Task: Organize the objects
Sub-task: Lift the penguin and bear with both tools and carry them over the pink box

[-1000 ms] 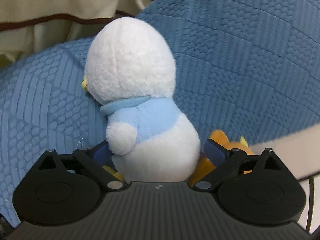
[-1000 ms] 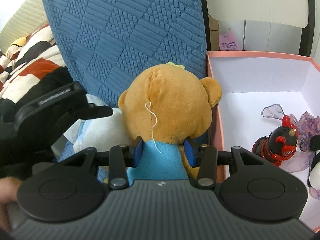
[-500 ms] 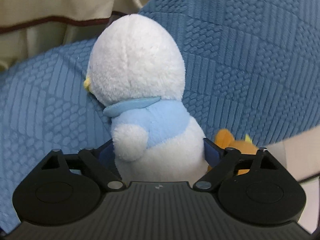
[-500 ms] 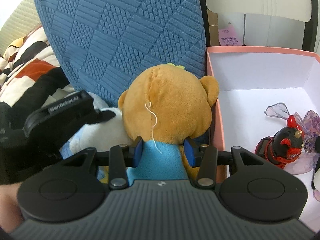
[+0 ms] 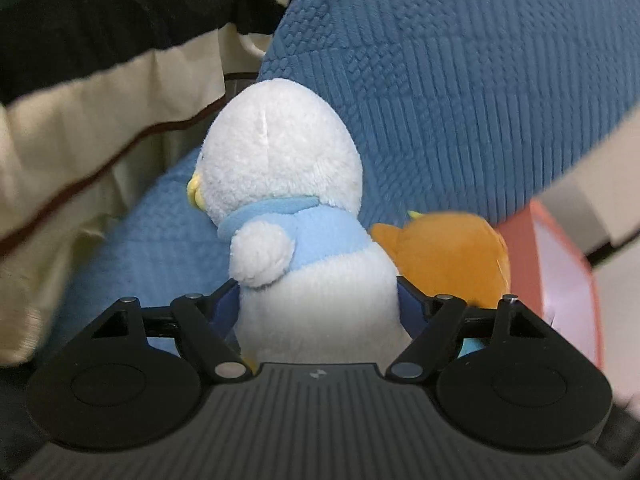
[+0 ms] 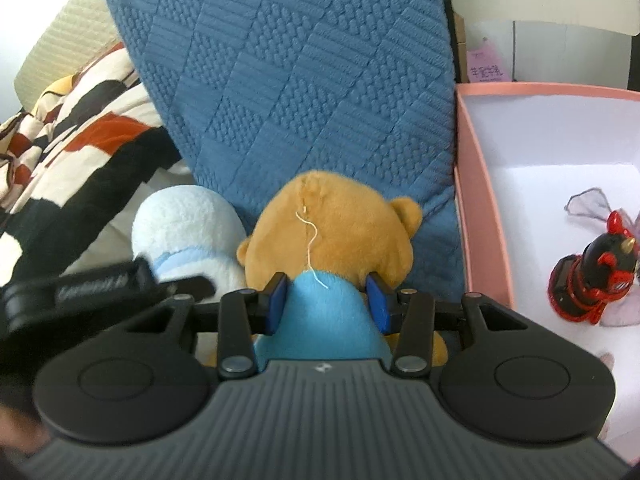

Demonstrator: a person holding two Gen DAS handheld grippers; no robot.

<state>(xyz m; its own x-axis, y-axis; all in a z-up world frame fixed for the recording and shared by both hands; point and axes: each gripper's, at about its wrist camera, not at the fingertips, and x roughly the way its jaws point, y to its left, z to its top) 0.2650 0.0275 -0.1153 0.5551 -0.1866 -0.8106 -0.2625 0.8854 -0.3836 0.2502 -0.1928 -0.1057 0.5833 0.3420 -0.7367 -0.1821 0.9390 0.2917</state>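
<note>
My left gripper (image 5: 318, 308) is shut on a white plush penguin (image 5: 280, 176) in a light blue shirt, held upright by its lower body. My right gripper (image 6: 328, 304) is shut on a brown plush bear (image 6: 332, 224) in a blue shirt, gripped at the torso. The two toys are side by side in front of a blue quilted cushion (image 6: 300, 72). The penguin (image 6: 184, 220) shows left of the bear in the right wrist view; the bear (image 5: 448, 252) shows right of the penguin in the left wrist view.
A pink box (image 6: 476, 184) with a white inside stands right of the cushion. It holds a red and black figurine (image 6: 588, 276) and purple gauze. A striped cream, black and orange blanket (image 6: 72, 132) lies at the left.
Both grippers have pulled back and up with their toys, which look smaller and higher against the cushion. The striped blanket and the pink box edge have come into the left wrist view.
</note>
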